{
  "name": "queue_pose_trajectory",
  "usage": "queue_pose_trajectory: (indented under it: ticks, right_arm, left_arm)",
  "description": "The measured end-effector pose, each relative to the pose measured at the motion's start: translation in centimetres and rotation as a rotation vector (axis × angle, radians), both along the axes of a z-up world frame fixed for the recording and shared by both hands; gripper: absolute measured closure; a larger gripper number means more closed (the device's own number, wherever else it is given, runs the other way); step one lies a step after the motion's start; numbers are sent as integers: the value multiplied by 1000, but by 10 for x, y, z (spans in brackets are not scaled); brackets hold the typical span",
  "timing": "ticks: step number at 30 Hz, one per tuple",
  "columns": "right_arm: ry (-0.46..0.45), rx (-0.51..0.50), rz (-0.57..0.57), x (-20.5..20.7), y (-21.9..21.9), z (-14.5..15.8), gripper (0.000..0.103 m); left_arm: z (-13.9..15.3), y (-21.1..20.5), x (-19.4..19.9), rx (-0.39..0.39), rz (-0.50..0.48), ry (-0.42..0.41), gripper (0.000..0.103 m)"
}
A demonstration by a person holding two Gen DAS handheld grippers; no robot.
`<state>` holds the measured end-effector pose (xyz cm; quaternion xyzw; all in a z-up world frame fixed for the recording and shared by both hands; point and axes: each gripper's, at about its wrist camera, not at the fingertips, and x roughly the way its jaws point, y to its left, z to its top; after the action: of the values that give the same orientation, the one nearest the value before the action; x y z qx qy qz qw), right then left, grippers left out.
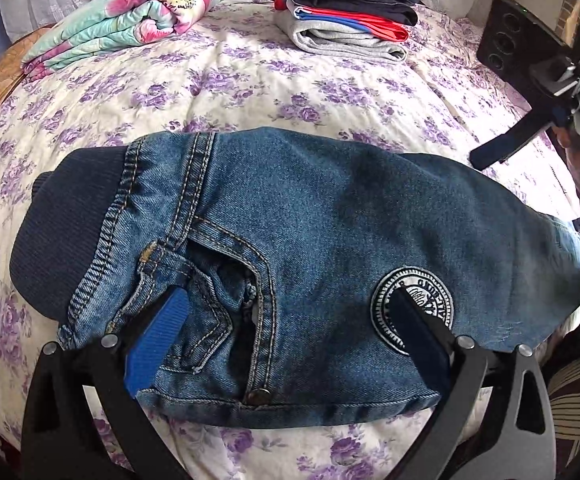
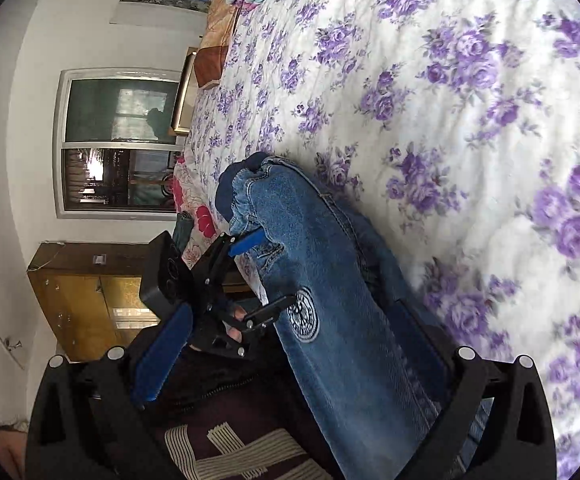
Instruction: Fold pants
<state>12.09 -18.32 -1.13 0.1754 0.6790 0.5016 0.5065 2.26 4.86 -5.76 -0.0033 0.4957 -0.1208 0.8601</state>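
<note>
The blue denim pants [image 1: 310,248] lie folded on the floral bedspread [image 1: 250,92], with a dark ribbed waistband at the left and a round white patch [image 1: 414,308] near the front. My left gripper [image 1: 290,320] is open, its blue fingers [image 1: 158,336] spread wide over the near edge of the pants. In the right wrist view the pants [image 2: 330,300] run between the open fingers of my right gripper [image 2: 294,356], and the left gripper [image 2: 258,272] shows at their edge. The right gripper also shows in the left wrist view [image 1: 530,128] at the right, above the bed.
A stack of folded clothes [image 1: 346,20] sits at the back of the bed. A folded floral quilt [image 1: 130,20] lies at the back left. Off the bed's side stand a wooden cabinet [image 2: 82,300] and a window [image 2: 118,140].
</note>
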Motion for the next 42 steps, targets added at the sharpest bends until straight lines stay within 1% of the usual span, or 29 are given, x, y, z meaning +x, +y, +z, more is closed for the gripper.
queue_pose_trajectory:
  ticks: [2, 3, 4, 6, 7, 10, 12, 14, 16, 17, 19, 21, 22, 23, 24, 25, 26, 27, 28, 30, 34, 35, 36, 37, 38, 40, 41, 42]
  right_arm:
    - [-37, -72, 7, -7, -7, -3, 3]
    - [-36, -106, -6, -7, -8, -9, 3]
    - [-21, -115, -11, -6, -6, -18, 3]
    - [49, -89, 6, -7, 2, -29, 3]
    - [67, -63, 27, -11, 10, -28, 3]
    - [60, 14, 125, -26, 33, -16, 3]
    - [69, 40, 153, -31, 45, -16, 3]
    - [107, 48, 129, -26, 53, -27, 3]
    - [164, 94, 88, -17, 60, -39, 3]
    - [159, 122, 61, -13, 62, -41, 3]
    - [90, 153, -33, -3, 56, -38, 5]
    - [-3, 157, -123, 4, 43, -33, 18]
    - [-21, 161, -146, 6, 37, -34, 33]
    - [-25, 152, -171, 9, 32, -39, 51]
    - [-13, 141, -188, 12, 27, -45, 59]
    - [-17, 129, -199, 12, 24, -50, 72]
    - [-26, 107, -207, 13, 22, -53, 82]
    - [-39, 85, -215, 14, 21, -56, 90]
    - [-72, 53, -220, 16, 18, -54, 91]
    - [-114, 11, -222, 16, 16, -48, 92]
    - [-298, -99, -207, 3, 8, -18, 92]
    - [-358, -136, -233, -1, 2, -7, 87]
    - [-453, -189, -299, -5, -10, 7, 65]
    - [-522, -202, -369, -10, -23, 23, 54]
    - [-543, -169, -431, -16, -41, 37, 47]
    - [-546, -117, -483, -37, -68, 59, 47]
    - [-573, -116, -502, -52, -78, 67, 48]
    - [-599, -139, -528, -69, -86, 70, 47]
  left_arm:
    - [0, 0, 1, -1, -1, 1, 5]
    - [-1, -1, 1, 1, 0, 2, 5]
    - [-1, -1, 2, 1, 0, 2, 5]
    - [-2, -3, 3, 4, 3, 0, 5]
    - [-2, -3, 3, 4, 4, 0, 5]
    - [-1, -1, 2, -4, 9, 4, 5]
    - [-1, 0, 2, -11, 11, 6, 5]
    - [-1, -1, 2, -10, 13, 5, 5]
    - [-2, -2, 2, -6, 18, -1, 5]
    - [-2, -2, 1, -6, 20, -4, 5]
    - [-2, -1, 0, -11, 20, -7, 5]
    - [-1, 1, -2, -23, 18, -7, 5]
    - [-1, 3, -2, -29, 15, -7, 5]
    - [-1, 4, -3, -36, 14, -9, 5]
    - [-1, 5, -3, -41, 13, -10, 5]
    - [-1, 5, -3, -44, 12, -12, 5]
    - [-1, 5, -2, -44, 12, -13, 5]
    - [-2, 4, -2, -42, 12, -16, 5]
    - [-2, 3, -3, -39, 11, -19, 5]
    - [-3, 4, -4, -40, 7, -24, 5]
    - [2, 6, -5, -39, -5, -16, 5]
    - [5, 6, -4, -37, -8, -19, 5]
    - [10, 5, -5, -36, -12, -26, 5]
    - [15, 6, -5, -37, -15, -41, 5]
    - [24, 6, -6, -38, -23, -68, 5]
    - [41, 6, -10, -25, -35, -138, 5]
    - [48, 6, -12, -12, -35, -171, 5]
    - [52, 8, -12, 12, -27, -194, 5]
